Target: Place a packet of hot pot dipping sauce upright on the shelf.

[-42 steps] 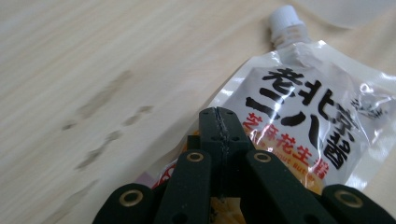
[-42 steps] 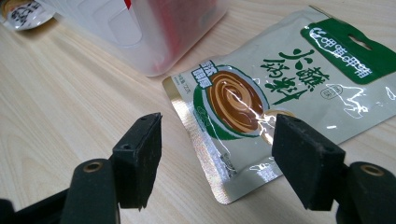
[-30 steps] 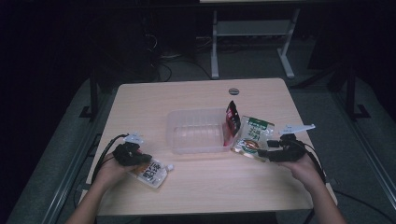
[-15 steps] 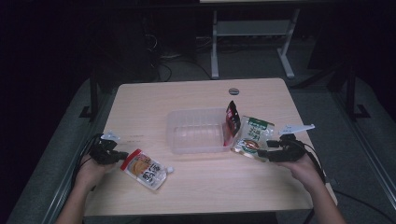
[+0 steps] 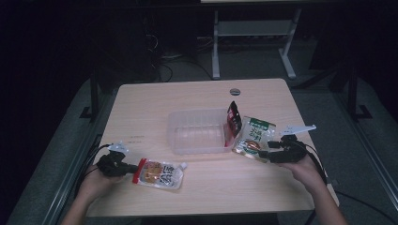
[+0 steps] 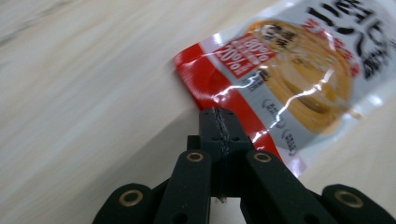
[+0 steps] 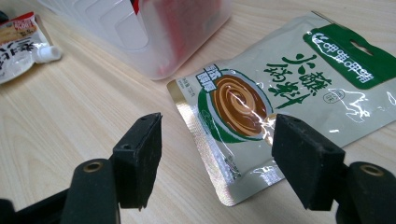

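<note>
A white and orange spouted pouch [image 5: 159, 173] [image 6: 289, 70] [image 7: 18, 37] with a red end lies flat near the table's front left. My left gripper [image 5: 129, 168] [image 6: 219, 121] is shut on that red end, jaws tight together. A green and silver sauce pouch [image 5: 256, 136] [image 7: 280, 84] lies right of a clear plastic container [image 5: 197, 131] [image 7: 154, 28]. My right gripper [image 5: 263, 154] [image 7: 218, 130] stands open low over the table, its jaws either side of the green pouch's near corner without pressing it.
A red packet [image 5: 233, 117] stands upright against the container's right end. The wooden table [image 5: 164, 103] has a round cable hole [image 5: 234, 91] at the back. Dark floor and a white stand lie beyond the far edge.
My left gripper swung out to the left with the spouted pouch, then came back right and nearer the front edge, dragging the pouch along. The right gripper and green pouch have not moved.
</note>
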The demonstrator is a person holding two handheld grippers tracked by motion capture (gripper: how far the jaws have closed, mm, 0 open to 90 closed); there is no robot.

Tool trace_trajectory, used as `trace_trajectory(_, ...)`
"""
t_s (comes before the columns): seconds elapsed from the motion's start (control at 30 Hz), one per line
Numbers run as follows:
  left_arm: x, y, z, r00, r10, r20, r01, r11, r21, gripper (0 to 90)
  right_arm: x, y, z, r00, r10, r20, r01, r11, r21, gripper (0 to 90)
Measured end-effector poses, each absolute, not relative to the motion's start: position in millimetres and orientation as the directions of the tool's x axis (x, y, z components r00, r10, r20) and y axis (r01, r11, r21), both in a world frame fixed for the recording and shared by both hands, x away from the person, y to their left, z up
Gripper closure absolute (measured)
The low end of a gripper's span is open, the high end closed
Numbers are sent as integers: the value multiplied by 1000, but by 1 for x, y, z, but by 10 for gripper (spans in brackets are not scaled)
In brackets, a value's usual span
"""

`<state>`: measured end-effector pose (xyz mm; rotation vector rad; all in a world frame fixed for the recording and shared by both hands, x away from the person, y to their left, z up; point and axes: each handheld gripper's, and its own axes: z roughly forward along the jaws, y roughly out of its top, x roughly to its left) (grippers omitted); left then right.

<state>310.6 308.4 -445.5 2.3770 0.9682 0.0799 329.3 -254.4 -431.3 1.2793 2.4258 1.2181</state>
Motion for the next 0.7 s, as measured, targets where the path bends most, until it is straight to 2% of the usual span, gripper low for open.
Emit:
trace_trajectory(0.1, 309, 293, -444, 774, 617, -144, 587, -613, 529, 898, 329, -254, -431, -628, 743, 233, 631, 310, 712, 327)
trace_trajectory(0.3, 302, 266, -439, 819, 544, -183, 543, -630, 556, 899, 329, -253, -431, -628, 743, 233, 631, 311, 710, 327)
trace_trajectory(0.37, 300, 260, -438, 835, 524, -166, 518, -648, 558, 898, 329, -253, -431, -629, 741, 233, 631, 312, 711, 327)
trace_trajectory(0.47, 300, 260, -434, 833, 541, -119, 505, -653, 565, 898, 329, -252, -431, -631, 740, 233, 630, 314, 710, 327)
trace_trajectory(0.7, 302, 263, -440, 824, 558, -97, 516, -669, 534, 899, 326, -242, -430, -656, 708, 261, 634, 329, 700, 326)
